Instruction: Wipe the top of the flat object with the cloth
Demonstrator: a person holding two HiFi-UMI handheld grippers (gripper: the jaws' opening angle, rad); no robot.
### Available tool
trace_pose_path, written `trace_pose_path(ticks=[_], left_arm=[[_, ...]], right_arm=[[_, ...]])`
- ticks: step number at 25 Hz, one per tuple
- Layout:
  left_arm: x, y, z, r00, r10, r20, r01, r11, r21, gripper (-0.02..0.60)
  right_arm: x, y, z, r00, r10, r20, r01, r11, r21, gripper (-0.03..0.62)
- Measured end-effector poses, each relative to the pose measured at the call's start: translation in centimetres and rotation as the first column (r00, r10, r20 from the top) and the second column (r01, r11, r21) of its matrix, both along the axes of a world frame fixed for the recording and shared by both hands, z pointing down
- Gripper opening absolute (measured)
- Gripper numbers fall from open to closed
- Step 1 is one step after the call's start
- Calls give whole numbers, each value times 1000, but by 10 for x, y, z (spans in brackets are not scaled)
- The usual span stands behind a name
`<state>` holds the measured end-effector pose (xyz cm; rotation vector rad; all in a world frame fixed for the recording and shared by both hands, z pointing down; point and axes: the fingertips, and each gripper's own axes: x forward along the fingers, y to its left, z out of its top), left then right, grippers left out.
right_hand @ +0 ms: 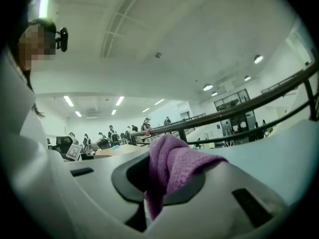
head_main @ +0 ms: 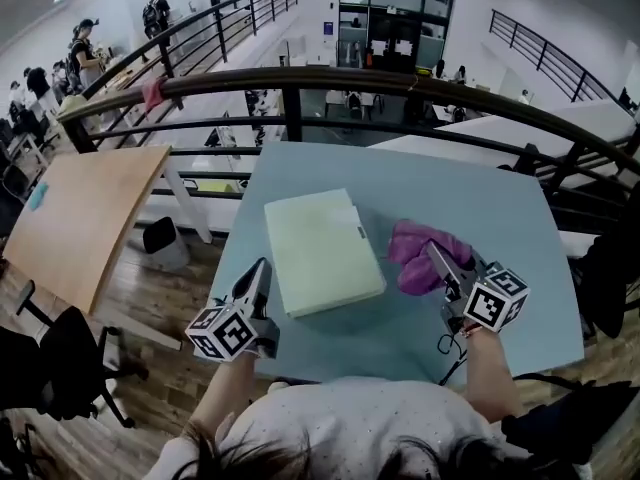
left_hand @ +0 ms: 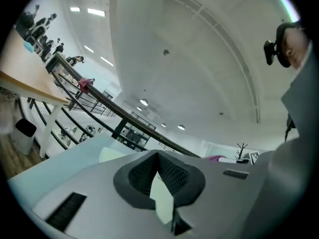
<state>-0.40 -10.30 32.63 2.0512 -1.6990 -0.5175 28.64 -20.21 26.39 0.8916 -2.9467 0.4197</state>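
Note:
A pale green flat object point(head_main: 322, 251) lies on the light blue table point(head_main: 500, 218), a little left of the middle. A purple cloth point(head_main: 420, 256) rests bunched on the table just right of it, and my right gripper point(head_main: 434, 252) is shut on it. In the right gripper view the cloth point(right_hand: 175, 164) fills the gap between the jaws of that gripper point(right_hand: 163, 156). My left gripper point(head_main: 262, 266) hovers at the flat object's near left corner, jaws shut and holding nothing. In the left gripper view the pads meet at the tip of that gripper point(left_hand: 157, 156), with the flat object point(left_hand: 110, 155) beyond.
A dark metal railing point(head_main: 400, 83) curves along the table's far side. A wooden table point(head_main: 80, 208) stands to the left, with a black chair point(head_main: 60, 368) near it. A small black bin point(head_main: 160, 236) sits on the floor between the tables. People stand far off at upper left.

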Motion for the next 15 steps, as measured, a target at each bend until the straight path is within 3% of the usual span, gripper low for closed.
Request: trace_pose_path(ticks=[3,6,15], left_arm=[[15,24,10,995,-67,72,69,997,-19,-9],[16,43,21,986,-160,54,163,985,-53,-9],[28,96,33,966,-255,33,257,962,-94,-9]], right_arm=[[16,5,-17,999,-30,-22,31,996,80,21],[30,8,-12,998,-57,-42,60,995,82,21],[68,16,44,987,-72,-142,76,997,28,20]])
